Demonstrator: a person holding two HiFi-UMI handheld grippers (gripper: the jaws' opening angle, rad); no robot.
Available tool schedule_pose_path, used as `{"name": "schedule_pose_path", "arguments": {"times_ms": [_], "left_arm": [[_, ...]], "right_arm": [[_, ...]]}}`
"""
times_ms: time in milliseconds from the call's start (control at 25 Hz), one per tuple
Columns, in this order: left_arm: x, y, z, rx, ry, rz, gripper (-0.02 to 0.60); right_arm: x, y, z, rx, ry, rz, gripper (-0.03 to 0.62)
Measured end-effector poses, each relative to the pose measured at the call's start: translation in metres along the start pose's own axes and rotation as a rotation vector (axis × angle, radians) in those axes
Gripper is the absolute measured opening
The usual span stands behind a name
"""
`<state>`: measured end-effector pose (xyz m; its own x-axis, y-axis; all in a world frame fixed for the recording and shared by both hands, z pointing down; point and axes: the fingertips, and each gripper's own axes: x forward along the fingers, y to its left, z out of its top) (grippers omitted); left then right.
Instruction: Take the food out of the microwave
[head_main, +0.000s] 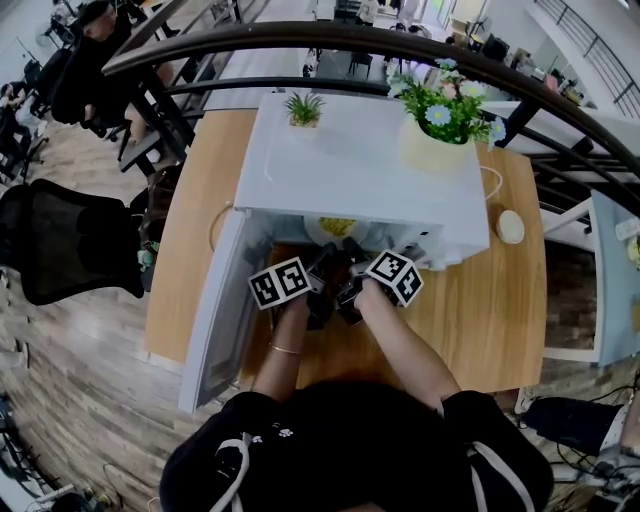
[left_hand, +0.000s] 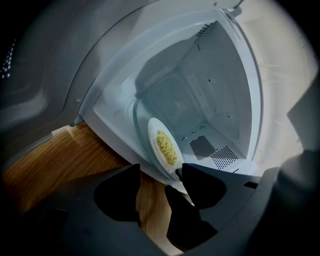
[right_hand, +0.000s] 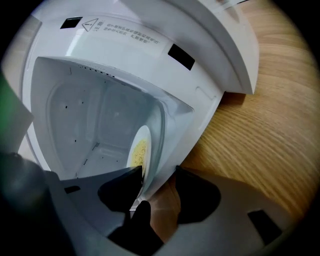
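With the door (head_main: 215, 320) swung wide to the left, the microwave (head_main: 350, 160) stands open on the wooden surface (head_main: 490, 300), and both grippers are at its mouth.

The left gripper (left_hand: 159, 170) has its jaws apart. Its view shows wood and the cavity's sill between them, while the near rim of the plate (left_hand: 162, 145) lies just at the tip of one jaw, not clamped.

That white plate sits inside the cavity, close to the front, on a glass turntable (left_hand: 136, 120). The food (left_hand: 166, 147) is a small yellow heap at the plate's middle, well clear of the rim.

The right gripper (right_hand: 159, 172) also has its jaws apart. One tip is just at the plate's rim and the microwave's front edge shows in the gap. It holds nothing either.

The plate looks stiff, smooth and glazed, so I judge it slippery under hard jaws and breakable if dropped. It is probably light, with so little on it. The food looks loose and grainy and would likely slide or scatter if the plate tips.

The bare near rim is the place to take hold, one gripper on each side of the front edge. Each should bite deep enough not to slip off the thin lip. The plate then needs to stay level as it clears the turntable and sill. Whether it is hot cannot be told.
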<state>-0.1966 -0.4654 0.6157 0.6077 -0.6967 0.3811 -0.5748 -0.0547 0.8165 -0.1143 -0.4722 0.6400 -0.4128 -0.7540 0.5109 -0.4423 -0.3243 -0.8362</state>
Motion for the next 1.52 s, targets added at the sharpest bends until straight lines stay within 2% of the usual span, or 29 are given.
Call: {"name": "schedule_pose_path", "arguments": {"times_ms": [200,440,840,920,1040,1240,1520], "left_arm": [[0.001,-0.003,-0.002,-0.009,0.0,-0.018,0.241],[0.0,-0.009,-0.008,-0.015,0.01,-0.037,0.241],[0.0,-0.011,-0.015,-0.024,0.02,-0.06,0.227],[-0.001,-0.011,-0.017,-0.039,0.014,-0.059,0.1],[-0.005,-0.015,-0.02,-0.053,0.006,-0.085,0.09],[-0.012,-0.02,-0.022,-0.065,-0.01,-0.108,0.082],[-0.034,-0.035,-0.021,0.004,-0.042,-0.122,0.081]], "right_arm": [[-0.007,0.008,-0.002,-0.028,-0.004,0.041,0.099],[-0.016,0.01,0.0,-0.006,-0.015,0.081,0.045],[-0.034,0.01,-0.005,0.061,-0.003,0.141,0.022],[-0.037,0.01,-0.006,0.081,-0.001,0.15,0.019],[-0.043,0.007,-0.008,0.116,-0.003,0.161,0.016],[-0.05,0.01,-0.011,0.097,-0.001,0.175,0.022],[-0.067,0.022,-0.019,0.037,-0.004,0.232,0.03]]}}
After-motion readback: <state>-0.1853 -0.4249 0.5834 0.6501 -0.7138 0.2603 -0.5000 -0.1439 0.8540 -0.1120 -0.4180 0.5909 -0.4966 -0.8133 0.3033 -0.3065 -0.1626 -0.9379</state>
